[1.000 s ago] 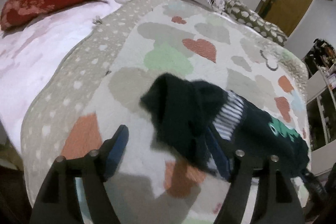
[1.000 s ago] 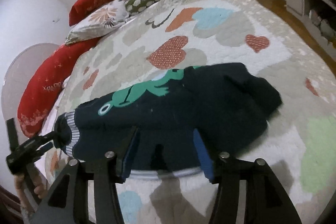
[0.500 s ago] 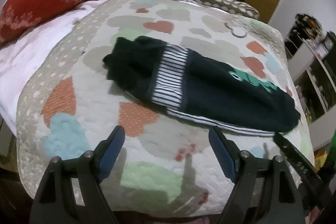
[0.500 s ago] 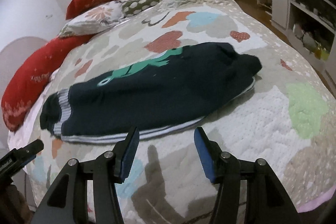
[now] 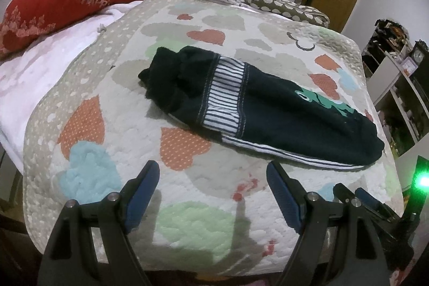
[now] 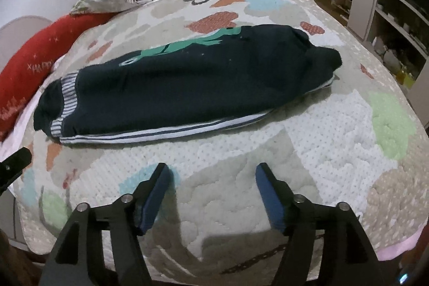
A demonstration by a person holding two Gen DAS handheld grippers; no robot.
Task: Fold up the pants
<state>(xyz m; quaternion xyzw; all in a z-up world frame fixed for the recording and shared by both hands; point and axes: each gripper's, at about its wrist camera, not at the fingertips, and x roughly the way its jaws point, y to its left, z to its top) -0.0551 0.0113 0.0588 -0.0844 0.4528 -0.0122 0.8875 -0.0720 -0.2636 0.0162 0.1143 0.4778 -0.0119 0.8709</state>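
Pants [image 5: 268,109] folded mid-quilt [image 5: 203,195]; left tongs [image 5: 213,195] spread, right tongs [image 6: 211,195] opening, both empty near front edge.

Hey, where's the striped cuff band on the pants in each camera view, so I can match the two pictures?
Left wrist: striped band sits centre, running across the pants, dark cuff to its left.
Right wrist: striped band sits at the far left end of the pants.
Shared landmark: the green print on the pants' far edge.
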